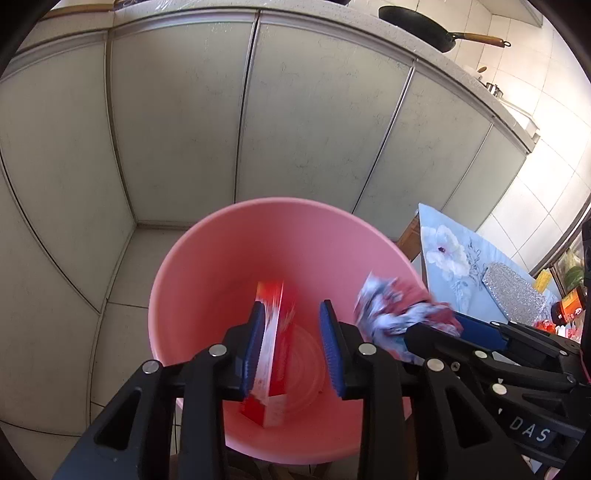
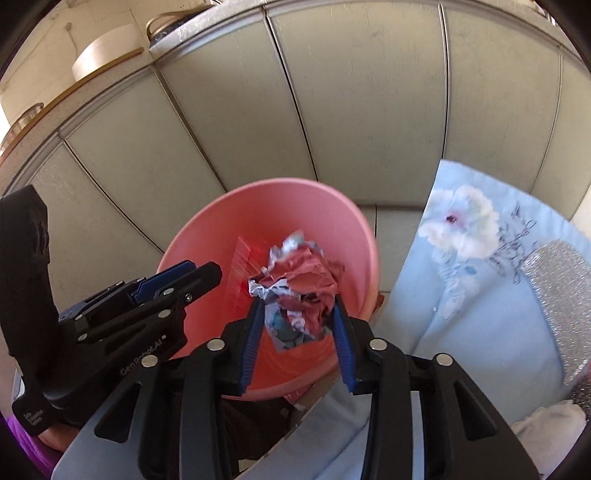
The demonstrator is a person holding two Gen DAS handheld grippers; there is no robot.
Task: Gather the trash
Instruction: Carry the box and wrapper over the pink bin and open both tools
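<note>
Two claws hang over my pink bin. My left claw is spread, the red box loose between its pads, leaning on the pad at nine o'clock. My right claw is spread too, the crumpled wrapper between its pads. At three o'clock lies the floral table.

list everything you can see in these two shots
bin: 1, pink, on the floor by the cabinets
box: 1, red, inside the bin
crumpled wrapper: 1, red, white and blue, over the bin
cabinets: grey-white doors, behind the bin
wok: 1, black, on the counter
cloth: 1, light blue, floral, right of the bin
left gripper: black with blue pads, open around the box
right gripper: same, open around the wrapper
</note>
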